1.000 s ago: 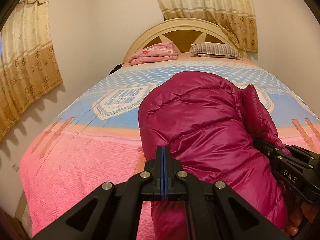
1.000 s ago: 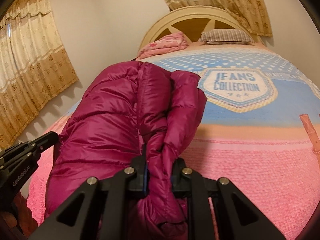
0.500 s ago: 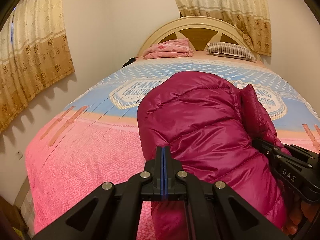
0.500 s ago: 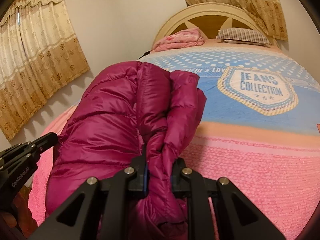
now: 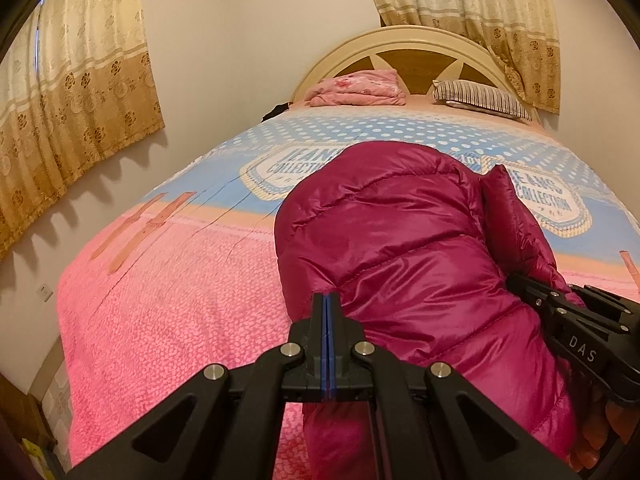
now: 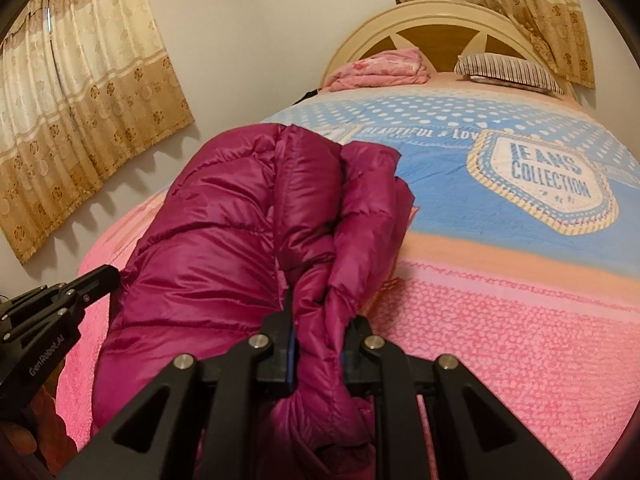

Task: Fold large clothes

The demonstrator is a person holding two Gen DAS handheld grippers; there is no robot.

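A shiny magenta puffer jacket (image 5: 404,248) lies bunched lengthwise on the bed, reaching from the near edge toward the headboard; it also shows in the right wrist view (image 6: 240,232). My left gripper (image 5: 326,308) is shut at the jacket's near left edge; its pads meet with no cloth visible between them. My right gripper (image 6: 318,320) is shut on a thick fold of the jacket at its near right side. Each gripper shows in the other's view, the right one (image 5: 516,280) and the left one (image 6: 108,276).
The bed (image 5: 168,320) has a pink and blue "Jeans Collection" cover. A folded pink blanket (image 5: 356,88) and a striped pillow (image 5: 480,98) lie by the headboard (image 5: 416,46). Beige curtains (image 5: 76,80) hang on the left wall and behind the headboard.
Both grippers and the jacket have shifted left across the bed; the cover's printed badges slide right in both views. The grips have not changed.
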